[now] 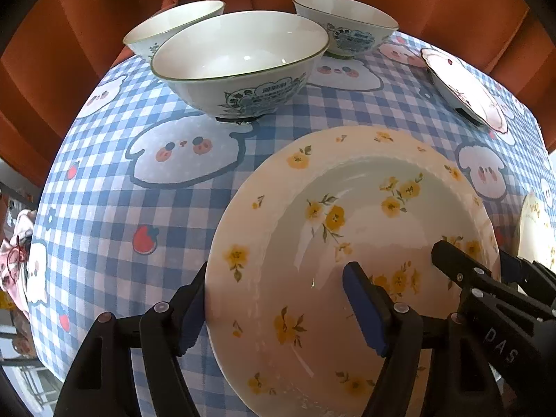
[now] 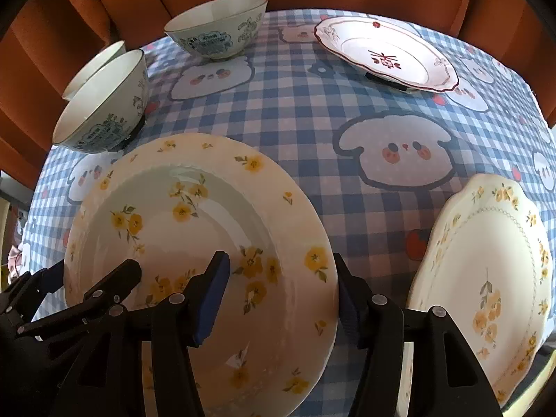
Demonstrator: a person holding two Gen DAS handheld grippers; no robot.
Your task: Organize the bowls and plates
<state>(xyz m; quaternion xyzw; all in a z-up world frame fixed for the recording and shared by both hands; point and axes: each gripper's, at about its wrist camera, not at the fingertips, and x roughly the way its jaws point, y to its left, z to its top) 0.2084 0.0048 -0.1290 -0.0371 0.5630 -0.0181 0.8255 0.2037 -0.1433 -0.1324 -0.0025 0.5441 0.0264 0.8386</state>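
Left wrist: our left gripper (image 1: pixel 274 309) straddles the yellow-flowered plate's (image 1: pixel 347 243) left rim, spread wide. Our right gripper (image 2: pixel 283 299) likewise straddles its right rim, unclenched.

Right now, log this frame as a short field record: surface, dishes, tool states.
surface: blue checked tablecloth
bowls: three; nearest bowl
plates: yellow-flower plate, red-trim plate, scalloped plate
left tool: open, straddling the yellow-flower plate's left rim
right tool: open, straddling its right rim
stacked: nothing yet
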